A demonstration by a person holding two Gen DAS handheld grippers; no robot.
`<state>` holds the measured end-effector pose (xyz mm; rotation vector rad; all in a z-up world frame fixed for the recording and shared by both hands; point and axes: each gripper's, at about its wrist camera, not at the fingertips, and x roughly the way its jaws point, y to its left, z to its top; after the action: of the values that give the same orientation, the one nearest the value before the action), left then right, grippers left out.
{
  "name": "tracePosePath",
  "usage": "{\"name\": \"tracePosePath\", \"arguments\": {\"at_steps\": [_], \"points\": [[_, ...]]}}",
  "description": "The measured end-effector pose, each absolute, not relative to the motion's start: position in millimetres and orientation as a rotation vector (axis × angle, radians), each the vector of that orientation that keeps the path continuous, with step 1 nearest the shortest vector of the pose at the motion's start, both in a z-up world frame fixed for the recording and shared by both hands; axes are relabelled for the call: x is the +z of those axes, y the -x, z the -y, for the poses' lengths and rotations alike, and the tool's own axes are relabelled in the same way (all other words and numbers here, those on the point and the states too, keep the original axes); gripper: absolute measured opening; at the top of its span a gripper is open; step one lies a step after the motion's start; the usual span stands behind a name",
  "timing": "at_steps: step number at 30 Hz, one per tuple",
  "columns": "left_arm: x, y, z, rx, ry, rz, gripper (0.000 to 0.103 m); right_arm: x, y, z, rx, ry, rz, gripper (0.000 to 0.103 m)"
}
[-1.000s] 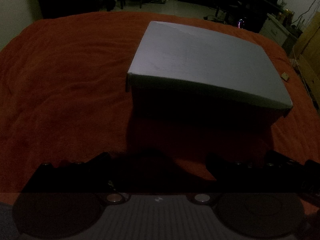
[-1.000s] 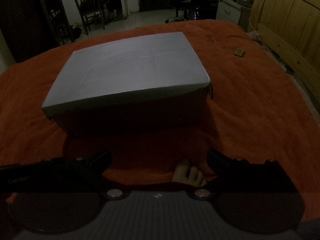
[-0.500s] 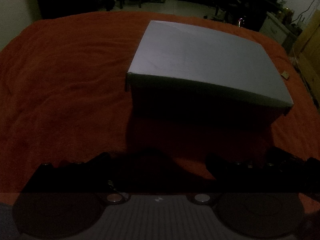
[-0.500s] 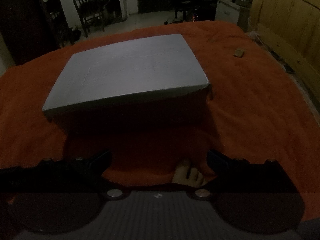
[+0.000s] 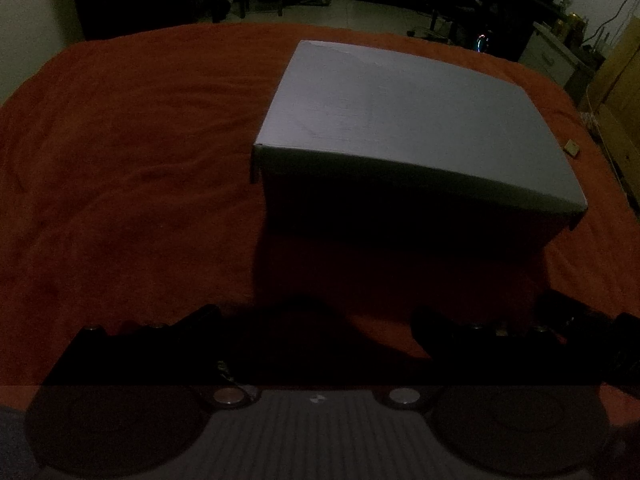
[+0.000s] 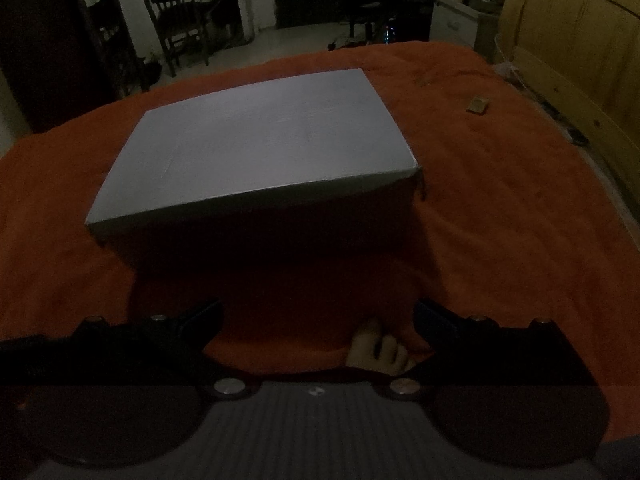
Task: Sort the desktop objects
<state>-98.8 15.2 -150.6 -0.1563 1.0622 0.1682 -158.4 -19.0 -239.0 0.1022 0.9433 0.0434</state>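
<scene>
A closed grey cardboard box [image 5: 404, 120] sits on a bed covered with an orange-red blanket [image 5: 128, 152]; its lid is shut, with a small flap sticking down at each front corner. The room is dim, and the box's near wall is in deep shadow. The left gripper [image 5: 316, 320] hangs low in front of the box, well short of it, jaws spread wide and empty. The right gripper [image 6: 318, 314] is placed the same way from the other side, jaws also wide apart with nothing between them; a person's bare toes [image 6: 378, 350] show just below them at the blanket's edge. The only loose thing visible is a small tan object [image 6: 477, 105] lying on the blanket to the right of the box, well apart from it and near the wooden bed frame [image 6: 568, 40]; it is too small to identify.

The sorting appears barely begun, or paused between items. The likely next move is either raising the lid, which calls for a jaw hooking under the front lip, or a long reach rightward for the tan object.
</scene>
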Motion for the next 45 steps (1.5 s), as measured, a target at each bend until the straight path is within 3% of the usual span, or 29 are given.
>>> {"name": "tracePosePath", "arguments": {"at_steps": [45], "points": [[-152.6, 98.0, -12.0, 0.158, 0.141, -1.071, 0.102, -239.1, 159.8, 13.9, 0.049, -0.099, -0.946, 0.103]]}}
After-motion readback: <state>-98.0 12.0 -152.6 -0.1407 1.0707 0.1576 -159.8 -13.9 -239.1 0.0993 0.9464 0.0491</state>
